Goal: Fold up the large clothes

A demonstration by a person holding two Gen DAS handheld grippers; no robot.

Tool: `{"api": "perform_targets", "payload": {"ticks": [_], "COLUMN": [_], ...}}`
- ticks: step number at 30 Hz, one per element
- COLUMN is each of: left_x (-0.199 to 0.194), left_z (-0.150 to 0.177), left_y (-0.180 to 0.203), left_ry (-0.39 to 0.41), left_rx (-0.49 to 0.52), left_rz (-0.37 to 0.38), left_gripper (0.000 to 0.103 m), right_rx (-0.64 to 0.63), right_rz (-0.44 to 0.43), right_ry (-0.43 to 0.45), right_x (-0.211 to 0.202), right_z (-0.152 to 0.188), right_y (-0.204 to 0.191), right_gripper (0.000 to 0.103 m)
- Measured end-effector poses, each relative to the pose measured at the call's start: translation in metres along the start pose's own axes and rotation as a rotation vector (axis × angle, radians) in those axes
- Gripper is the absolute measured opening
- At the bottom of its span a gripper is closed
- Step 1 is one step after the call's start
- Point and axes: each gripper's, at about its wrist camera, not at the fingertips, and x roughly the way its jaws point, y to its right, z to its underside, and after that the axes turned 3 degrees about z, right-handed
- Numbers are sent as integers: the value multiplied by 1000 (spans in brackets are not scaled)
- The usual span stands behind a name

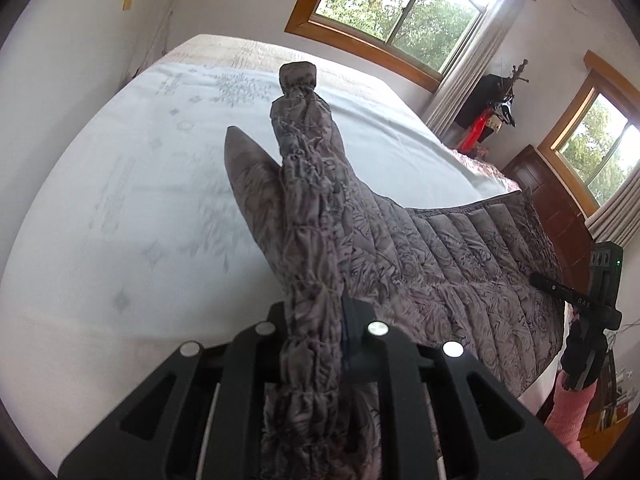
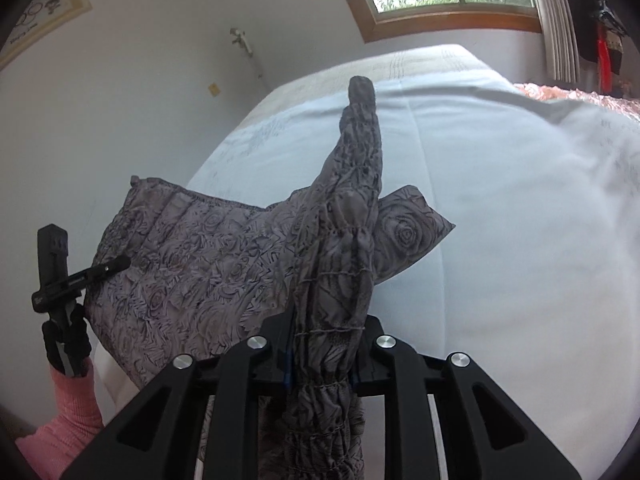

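Observation:
A grey quilted garment (image 1: 440,264) with a rose print hangs stretched above the bed, held up between both grippers. My left gripper (image 1: 320,320) is shut on its gathered elastic edge, and a bunched strip of cloth stands up past the fingers. In the right wrist view, my right gripper (image 2: 326,332) is shut on another gathered part of the same garment (image 2: 192,272). Each gripper shows in the other's view: the right gripper (image 1: 548,285) at the garment's far right edge, the left gripper (image 2: 116,263) at its left edge. A pointed flap (image 2: 412,236) sticks out sideways.
A bed with a pale patterned sheet (image 1: 140,200) lies below. A pink quilt (image 2: 580,98) and a dark wooden headboard (image 1: 560,208) are on the right side. A coat stand (image 1: 496,108) stands by the curtained windows (image 1: 400,4). A person's pink sleeve (image 2: 68,412) and a black glove hold the left gripper.

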Motion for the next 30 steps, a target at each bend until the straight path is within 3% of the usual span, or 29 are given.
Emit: {"api": "perform_targets", "payload": {"ticks": [12,24,30], "left_x": [43,54,42], "left_z": [45,63,58], "left_y": [-50,-53,-51], "left_ry": [-60,-43,-69], "left_rx": [-53,-41,-67], "left_rz": [-53,-87,-81], "left_gripper": [24,32,37], "right_rx": [55,37,12], "right_rz": [82,171,273], "right_ry": [-84,-5,5], "right_x": [57,75,61], "right_z": [17,43,49], "right_y": [1,-3,-20], "right_gripper": [29,41,49]}}
